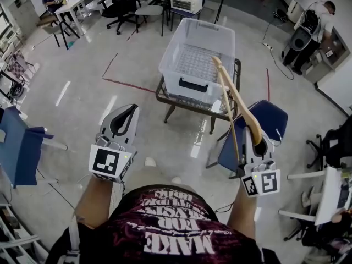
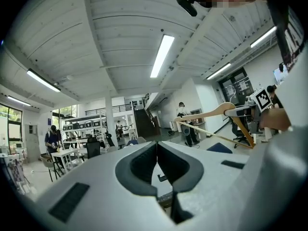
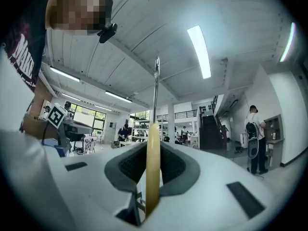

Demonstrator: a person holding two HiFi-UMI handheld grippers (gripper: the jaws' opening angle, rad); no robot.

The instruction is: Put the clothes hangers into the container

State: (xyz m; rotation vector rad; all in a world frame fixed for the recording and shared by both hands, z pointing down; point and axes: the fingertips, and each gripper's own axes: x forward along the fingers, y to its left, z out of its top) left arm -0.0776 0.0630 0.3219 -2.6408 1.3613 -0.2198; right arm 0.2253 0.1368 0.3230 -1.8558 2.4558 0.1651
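A wooden clothes hanger [image 1: 237,103] is clamped in my right gripper [image 1: 262,143], which is shut on its curved bar. The hanger's far end reaches up over the near right corner of the clear plastic container [image 1: 171,54]. In the right gripper view the hanger [image 3: 153,167] stands upright between the pads, its metal hook pointing at the ceiling. My left gripper [image 1: 132,110] hangs at the left, well short of the container, jaws shut and empty. In the left gripper view the jaws of that gripper [image 2: 157,147] meet with nothing between them, and the hanger [image 2: 211,113] shows at the right.
The container sits on a low dark table [image 1: 165,99]. A blue chair [image 1: 270,120] stands just right of it, under my right gripper, and another blue chair [image 1: 22,150] at the far left. Desks, office chairs and people are along the room's edges.
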